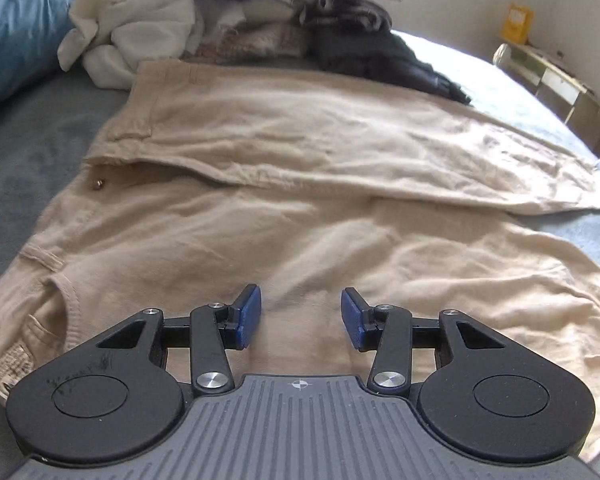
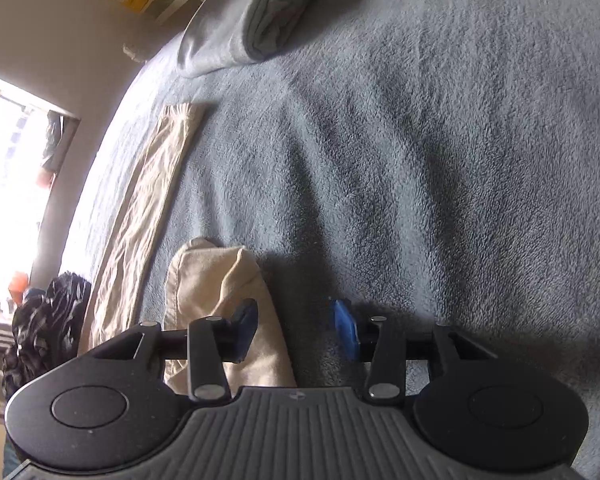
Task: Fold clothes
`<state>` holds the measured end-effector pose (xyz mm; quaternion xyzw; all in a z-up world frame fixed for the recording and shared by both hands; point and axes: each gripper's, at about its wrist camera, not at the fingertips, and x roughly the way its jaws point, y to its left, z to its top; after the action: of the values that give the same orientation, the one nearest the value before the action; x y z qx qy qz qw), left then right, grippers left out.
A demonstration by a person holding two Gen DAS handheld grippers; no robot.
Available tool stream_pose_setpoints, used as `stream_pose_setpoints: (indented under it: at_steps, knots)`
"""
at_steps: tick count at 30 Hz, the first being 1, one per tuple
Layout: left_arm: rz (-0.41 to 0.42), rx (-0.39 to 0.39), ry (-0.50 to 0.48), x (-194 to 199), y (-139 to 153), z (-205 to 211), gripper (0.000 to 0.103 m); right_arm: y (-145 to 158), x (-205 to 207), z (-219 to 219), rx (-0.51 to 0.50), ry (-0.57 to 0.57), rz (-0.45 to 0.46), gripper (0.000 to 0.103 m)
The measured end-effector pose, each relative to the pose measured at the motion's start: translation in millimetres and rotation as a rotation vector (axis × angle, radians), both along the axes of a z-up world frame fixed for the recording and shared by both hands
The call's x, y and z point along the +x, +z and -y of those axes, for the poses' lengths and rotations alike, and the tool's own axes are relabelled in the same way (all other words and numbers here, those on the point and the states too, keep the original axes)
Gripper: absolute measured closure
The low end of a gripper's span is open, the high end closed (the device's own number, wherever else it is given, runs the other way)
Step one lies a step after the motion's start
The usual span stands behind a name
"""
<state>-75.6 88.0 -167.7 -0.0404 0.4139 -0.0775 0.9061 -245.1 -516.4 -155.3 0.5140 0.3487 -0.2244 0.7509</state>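
Observation:
Beige trousers (image 1: 300, 152) lie spread flat on the grey-blue blanket (image 1: 28, 152), waistband and button to the left, both legs running off to the right. My left gripper (image 1: 301, 316) hovers low over the near leg, open, with nothing between its blue pads (image 1: 250, 314). In the right wrist view the end of one trouser leg (image 2: 220, 280) lies bunched under the left finger, and the other leg (image 2: 148, 200) stretches flat towards the left. My right gripper (image 2: 296, 314) stands open over that leg end and the bare blanket (image 2: 420, 160); its pads press on nothing.
A heap of unfolded clothes (image 1: 240, 12) sits behind the trousers, with a white garment (image 1: 140, 32) and a dark one (image 1: 380, 52). A blue pillow (image 1: 16, 28) lies at the far left. A folded grey-green garment (image 2: 284, 12) rests near the bed's far edge. A low shelf (image 1: 548, 76) stands beside the bed.

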Motion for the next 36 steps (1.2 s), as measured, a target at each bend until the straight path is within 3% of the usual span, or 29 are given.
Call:
stream_pose_setpoints:
  at_steps: [3,5,6,7,9,12,14,15,16,17,18,20,22,25,29,32,36]
  knots:
    - [-0.002,-0.009,0.013,-2,-1,-3,0.059,-5,14,-14,0.077,0.127,0.032,0.057]
    - [-0.003,-0.02,0.028,-3,0,-7,0.059,-1,25,-29,0.055,0.208,0.042,0.067]
    - [-0.004,-0.025,0.036,-3,0,-8,0.059,4,32,-37,0.014,0.249,0.039,0.085]
    - [-0.004,-0.031,0.044,-3,0,-10,0.059,10,40,-45,-0.003,0.284,0.049,0.096]
    - [-0.003,-0.036,0.049,-4,0,-11,0.059,23,56,-59,0.023,0.32,0.094,0.096]
    - [-0.001,-0.032,0.046,-4,0,-11,0.059,60,97,-99,-0.01,0.47,0.196,0.096]
    - [-0.002,-0.03,0.044,-3,-1,-11,0.059,80,132,-143,-0.058,0.649,0.219,0.092]
    - [-0.004,-0.029,0.045,-3,-2,-10,0.059,84,149,-166,-0.067,0.734,0.213,0.08]
    - [-0.005,-0.029,0.046,-2,-2,-10,0.059,84,164,-185,-0.065,0.805,0.195,0.055]
    - [-0.007,-0.028,0.047,-2,-2,-10,0.059,82,173,-201,-0.064,0.865,0.17,0.048]
    - [-0.008,-0.026,0.048,-2,-2,-9,0.059,79,182,-217,-0.064,0.924,0.144,0.042]
    - [-0.007,-0.018,0.049,-2,-3,-8,0.059,76,193,-239,-0.079,1.009,0.108,0.042]
    - [-0.006,-0.01,0.05,-2,-4,-6,0.059,82,185,-228,-0.114,0.978,0.149,0.042]
    - [-0.007,0.001,0.049,-2,-5,-5,0.059,78,164,-173,-0.065,0.776,0.201,0.042]
    - [-0.012,0.005,0.051,-1,-6,-4,0.058,41,140,-110,0.029,0.524,0.096,0.042]
    - [-0.013,0.013,0.049,-1,-6,-3,0.058,11,130,-93,0.09,0.427,0.042,0.043]
    - [-0.016,0.02,0.05,-3,-5,-2,0.058,-12,140,-91,0.116,0.389,0.06,0.045]
